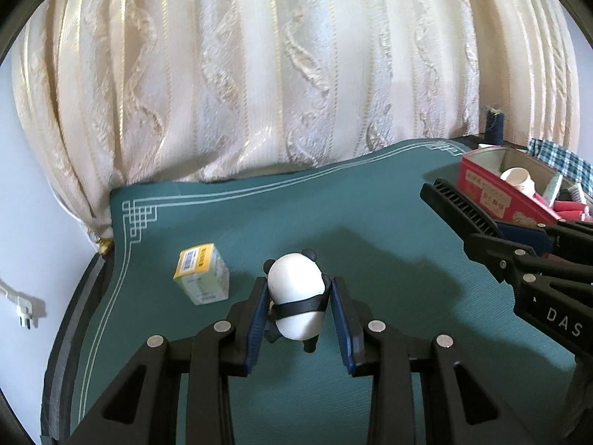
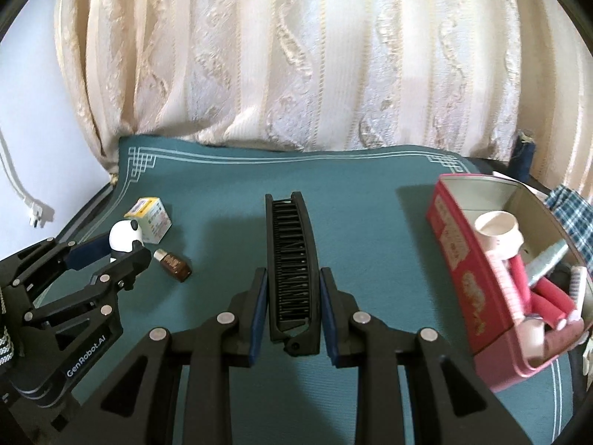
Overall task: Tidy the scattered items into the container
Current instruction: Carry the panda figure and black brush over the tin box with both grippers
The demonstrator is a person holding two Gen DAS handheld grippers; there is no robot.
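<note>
A: From the left wrist view, how far along is the tidying?

B: Partly done, by the look of it. The red tin (image 1: 500, 193) at the far right already holds a white cup (image 1: 517, 179) and pink rollers. The left gripper (image 1: 298, 296) has its jaws closed on a panda figurine (image 1: 294, 296), well left of the tin; a small yellow-and-white box (image 1: 202, 278) lies farther left on the green mat (image 1: 370, 222). The right gripper's body reads "DAS"; the tin's print is too small to read.

A: And the right wrist view?

B: The right gripper (image 2: 292, 296) is clamped on a black folding comb (image 2: 291, 259), left of the tin (image 2: 463, 259). Far left of the tin, a brown bottle (image 2: 173, 265) and the box (image 2: 150, 218) lie loose, still to collect. The left gripper (image 2: 122, 250) body reads "GenRobot.AI".
</note>
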